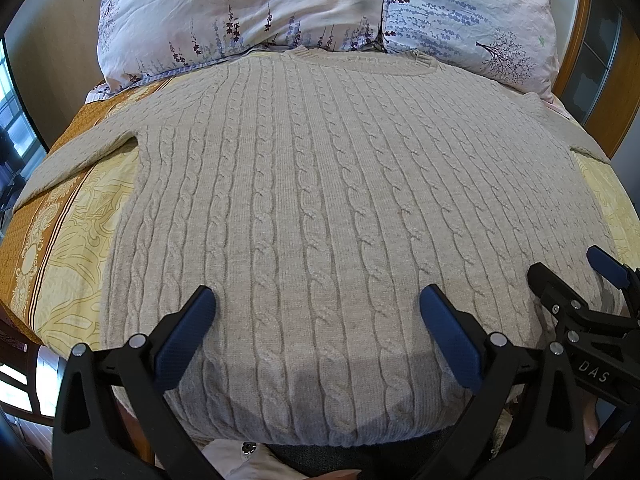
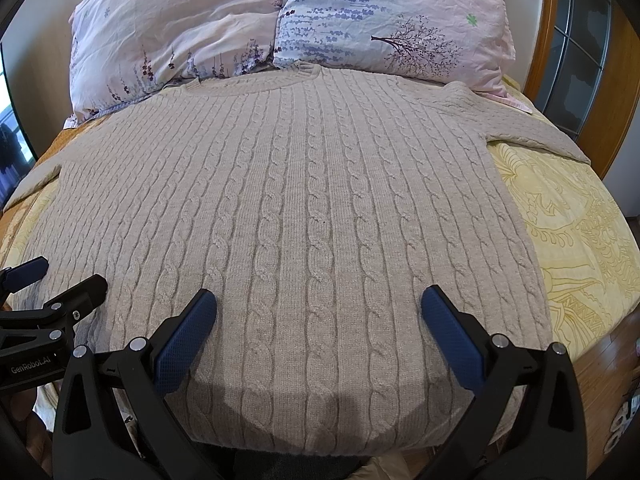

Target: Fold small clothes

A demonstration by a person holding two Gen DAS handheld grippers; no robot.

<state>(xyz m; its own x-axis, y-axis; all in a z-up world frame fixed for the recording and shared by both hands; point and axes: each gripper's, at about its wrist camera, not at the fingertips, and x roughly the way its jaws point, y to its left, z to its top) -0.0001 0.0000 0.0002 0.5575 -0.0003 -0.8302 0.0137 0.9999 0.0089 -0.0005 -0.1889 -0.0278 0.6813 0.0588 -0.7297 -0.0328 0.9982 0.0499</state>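
A beige cable-knit sweater (image 1: 320,184) lies flat on the bed, collar toward the pillows, hem at the near edge, sleeves spread to both sides. It also fills the right wrist view (image 2: 304,208). My left gripper (image 1: 318,300) is open and empty above the hem's left half. My right gripper (image 2: 319,300) is open and empty above the hem's right half. The right gripper shows at the right edge of the left wrist view (image 1: 568,276). The left gripper shows at the left edge of the right wrist view (image 2: 60,276).
Two floral pillows (image 1: 248,12) (image 2: 384,20) lie at the head of the bed. A yellow patterned bedspread (image 2: 576,232) lies under the sweater. A wooden headboard frame (image 2: 540,40) stands at the right.
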